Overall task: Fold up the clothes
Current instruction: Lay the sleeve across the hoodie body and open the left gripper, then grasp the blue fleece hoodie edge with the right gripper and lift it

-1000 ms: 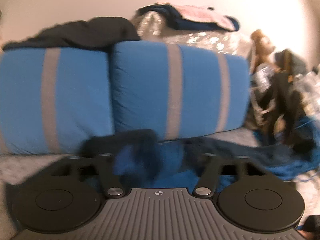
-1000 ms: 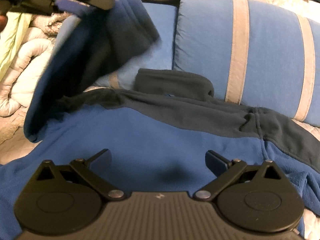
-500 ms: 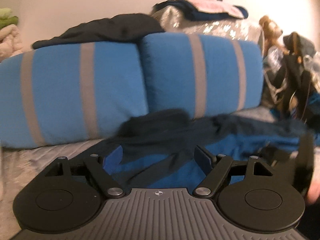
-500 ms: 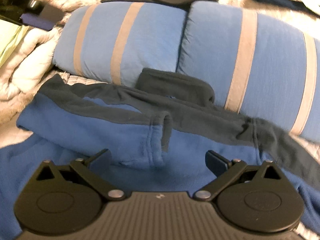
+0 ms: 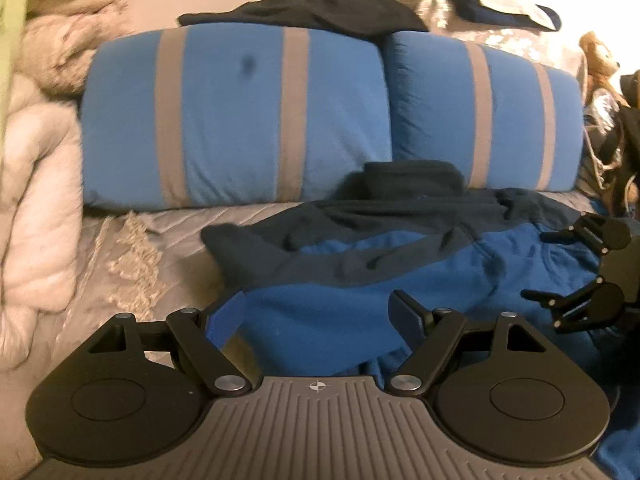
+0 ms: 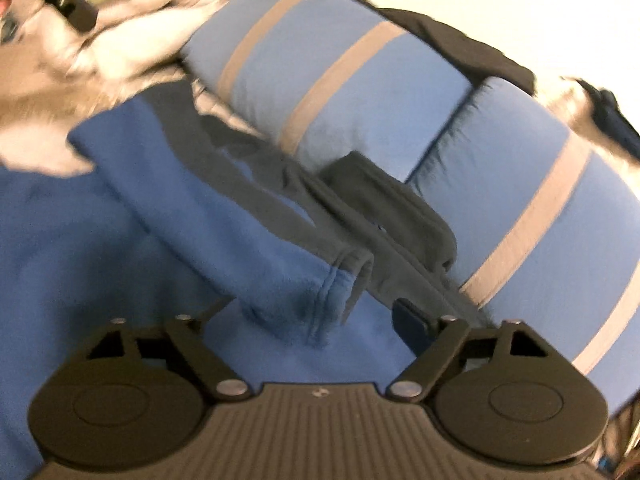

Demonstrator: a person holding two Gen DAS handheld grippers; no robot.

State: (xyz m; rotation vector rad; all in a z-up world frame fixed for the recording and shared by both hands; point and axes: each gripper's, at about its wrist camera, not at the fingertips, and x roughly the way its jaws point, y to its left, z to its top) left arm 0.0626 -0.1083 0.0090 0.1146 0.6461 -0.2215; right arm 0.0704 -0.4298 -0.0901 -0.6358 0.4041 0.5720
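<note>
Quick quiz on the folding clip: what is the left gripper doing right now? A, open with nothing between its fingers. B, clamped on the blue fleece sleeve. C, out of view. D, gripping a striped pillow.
A: the left gripper has its fingers spread wide apart above the blue fleece jacket, with no cloth pinched between them; the striped pillows sit farther back, untouched.

Both views low, facing pillows (image 5: 236, 120)
</note>
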